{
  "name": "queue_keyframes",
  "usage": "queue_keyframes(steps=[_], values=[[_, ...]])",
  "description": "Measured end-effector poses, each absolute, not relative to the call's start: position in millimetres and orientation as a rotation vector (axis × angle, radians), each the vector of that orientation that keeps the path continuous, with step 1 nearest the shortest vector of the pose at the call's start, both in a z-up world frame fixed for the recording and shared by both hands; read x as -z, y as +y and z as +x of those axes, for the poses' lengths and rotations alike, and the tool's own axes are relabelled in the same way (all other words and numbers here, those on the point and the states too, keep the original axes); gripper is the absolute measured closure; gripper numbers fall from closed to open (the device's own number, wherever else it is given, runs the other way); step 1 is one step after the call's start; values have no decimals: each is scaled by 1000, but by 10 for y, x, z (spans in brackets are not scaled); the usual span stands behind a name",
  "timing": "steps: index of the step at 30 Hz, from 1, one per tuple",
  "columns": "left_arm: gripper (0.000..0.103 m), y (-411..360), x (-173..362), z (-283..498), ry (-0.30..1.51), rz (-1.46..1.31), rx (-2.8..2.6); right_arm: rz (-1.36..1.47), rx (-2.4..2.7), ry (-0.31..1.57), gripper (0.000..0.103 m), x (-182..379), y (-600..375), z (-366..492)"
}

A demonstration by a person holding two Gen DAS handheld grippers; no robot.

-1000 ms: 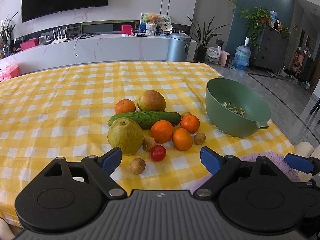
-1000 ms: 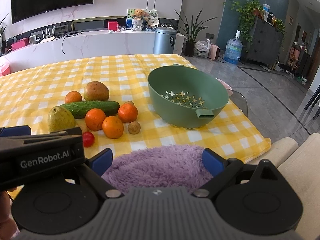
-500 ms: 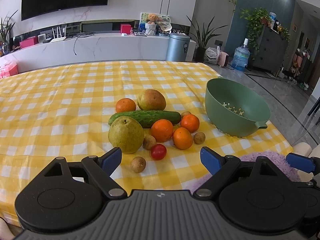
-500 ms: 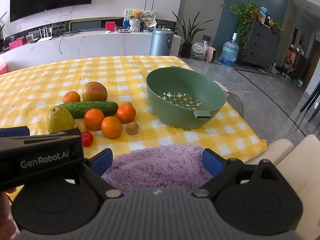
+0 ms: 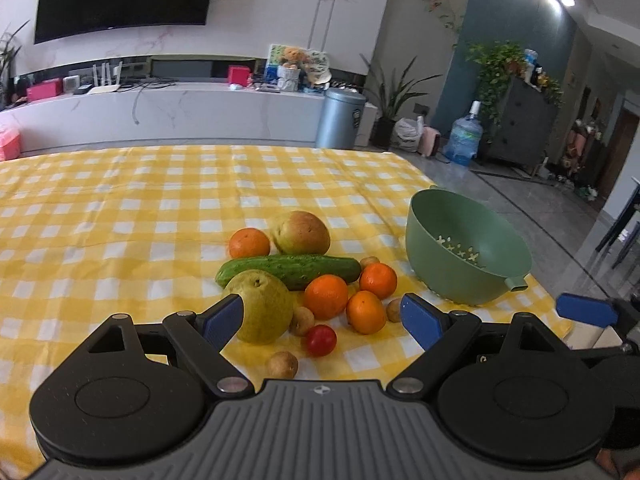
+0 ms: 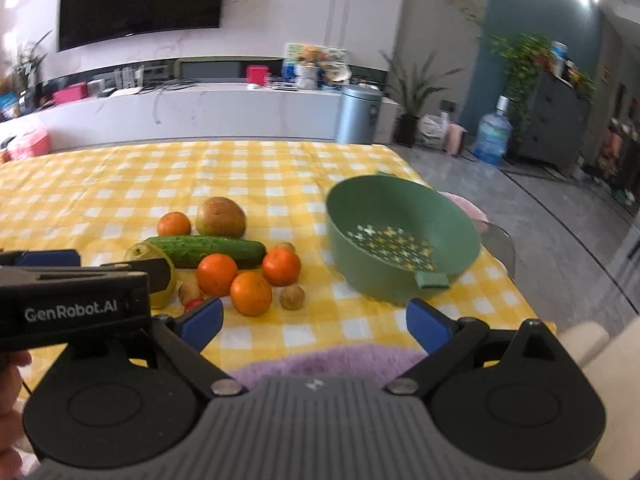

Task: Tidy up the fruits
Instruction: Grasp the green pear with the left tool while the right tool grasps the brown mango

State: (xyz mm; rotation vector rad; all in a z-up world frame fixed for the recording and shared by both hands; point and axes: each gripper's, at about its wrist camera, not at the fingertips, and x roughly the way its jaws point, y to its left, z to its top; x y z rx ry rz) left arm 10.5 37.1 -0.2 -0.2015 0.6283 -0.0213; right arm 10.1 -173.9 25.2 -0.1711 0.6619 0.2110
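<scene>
A pile of produce lies on the yellow checked tablecloth: a green pear, a cucumber, a reddish pear, several oranges, a cherry tomato and small brown fruits. To the right stands an empty green colander bowl. My left gripper is open, hovering just before the pile with nothing held. My right gripper is open over the table's near edge, short of the oranges and the bowl. The left gripper's body hides part of the green pear in the right wrist view.
A purple fluffy cushion lies below the table's near edge. The table's right edge runs just past the bowl, with grey floor beyond. A white counter and a grey bin stand far behind the table.
Both grippers have moved forward toward the fruit; the pile and the bowl look larger and nearer. The right wrist view has swung left and is blurred. Both stay open.
</scene>
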Motion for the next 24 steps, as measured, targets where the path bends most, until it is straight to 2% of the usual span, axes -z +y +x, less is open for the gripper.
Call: queue_keyframes(steps=[5, 8, 10, 15, 19, 24], values=[[0, 548, 122, 224, 638, -200, 39, -190, -263, 675, 9, -169, -1722, 274], [4, 731, 179, 294, 647, -230, 51, -156, -289, 702, 15, -129, -1717, 395], [7, 832, 222, 341, 668, -244, 79, -115, -319, 712, 24, -114, -1700, 483], [15, 925, 403, 443, 707, -251, 153, 35, -371, 758, 32, -41, -1697, 725], [15, 847, 505, 536, 688, -162, 142, 120, -374, 844, 35, 114, -1702, 863], [15, 843, 617, 668, 715, -157, 111, 163, -390, 862, 35, 176, -1707, 896]])
